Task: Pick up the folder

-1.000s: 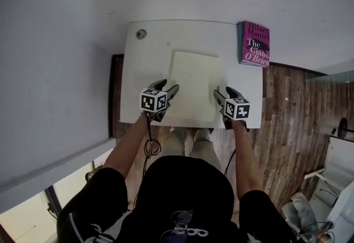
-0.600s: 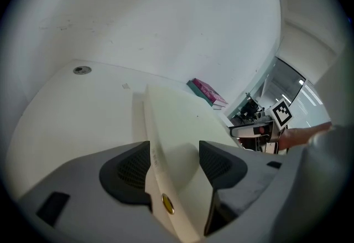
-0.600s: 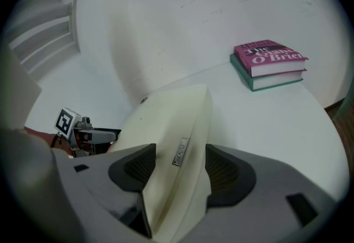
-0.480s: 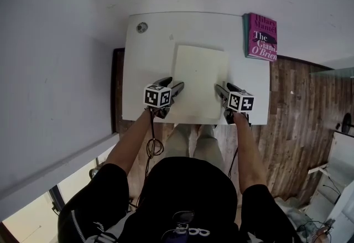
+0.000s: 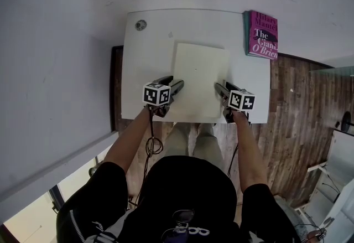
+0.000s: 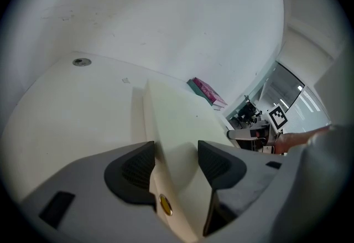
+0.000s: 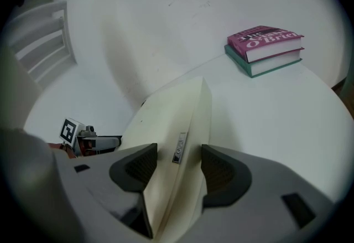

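Head view: both forearms reach forward side by side over the near edge of the white table (image 5: 144, 65). The left gripper (image 5: 178, 86) and right gripper (image 5: 218, 88) point inward at each other, with the cream folder (image 5: 200, 73) between them. The left gripper view shows its jaws part-open, pads pressed on the folder's left edge. The right gripper's jaws clasp the opposite edge the same way. The folder is closed. Two stacked books (image 7: 264, 48) lie well beyond the right gripper, to its right.
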The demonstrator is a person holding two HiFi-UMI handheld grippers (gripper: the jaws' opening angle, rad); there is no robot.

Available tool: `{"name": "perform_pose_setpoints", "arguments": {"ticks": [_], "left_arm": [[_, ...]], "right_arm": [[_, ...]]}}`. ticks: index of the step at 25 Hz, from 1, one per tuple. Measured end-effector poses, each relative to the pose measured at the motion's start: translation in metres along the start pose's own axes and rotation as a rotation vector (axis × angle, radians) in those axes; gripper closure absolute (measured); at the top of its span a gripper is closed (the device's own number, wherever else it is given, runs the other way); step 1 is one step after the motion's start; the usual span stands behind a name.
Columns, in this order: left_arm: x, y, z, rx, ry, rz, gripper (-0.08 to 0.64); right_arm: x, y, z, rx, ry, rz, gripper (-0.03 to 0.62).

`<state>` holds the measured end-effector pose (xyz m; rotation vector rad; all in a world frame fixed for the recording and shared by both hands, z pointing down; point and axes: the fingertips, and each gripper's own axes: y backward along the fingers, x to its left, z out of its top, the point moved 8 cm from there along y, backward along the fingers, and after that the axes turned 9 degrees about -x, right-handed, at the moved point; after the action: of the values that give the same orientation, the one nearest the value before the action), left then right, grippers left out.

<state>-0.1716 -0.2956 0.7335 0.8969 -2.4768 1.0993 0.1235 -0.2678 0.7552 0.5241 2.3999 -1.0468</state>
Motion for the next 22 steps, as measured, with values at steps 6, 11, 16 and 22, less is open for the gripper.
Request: {"name": "perform_pose_setpoints", "arguments": {"ticks": [6, 11, 16, 22], "left_arm": [[-0.001, -0.001, 0.000, 0.012, -0.016, 0.012, 0.301], [-0.003, 0.002, 0.000, -0.001, -0.007, 0.023, 0.304], [-0.007, 0.002, 0.003, 0.013, -0.017, 0.032, 0.305], [-0.015, 0.004, 0.016, -0.005, -0.055, 0.035, 0.307]], "right_arm": [[0.001, 0.001, -0.002, -0.015, -0.008, -0.004, 0.330], [0.004, 0.002, -0.001, -0.015, 0.003, -0.008, 0.336], [0.007, 0.006, 0.000, -0.026, 0.010, -0.018, 0.345], [0.012, 0.012, 0.018, -0.034, 0.065, -0.006, 0.350]]}}
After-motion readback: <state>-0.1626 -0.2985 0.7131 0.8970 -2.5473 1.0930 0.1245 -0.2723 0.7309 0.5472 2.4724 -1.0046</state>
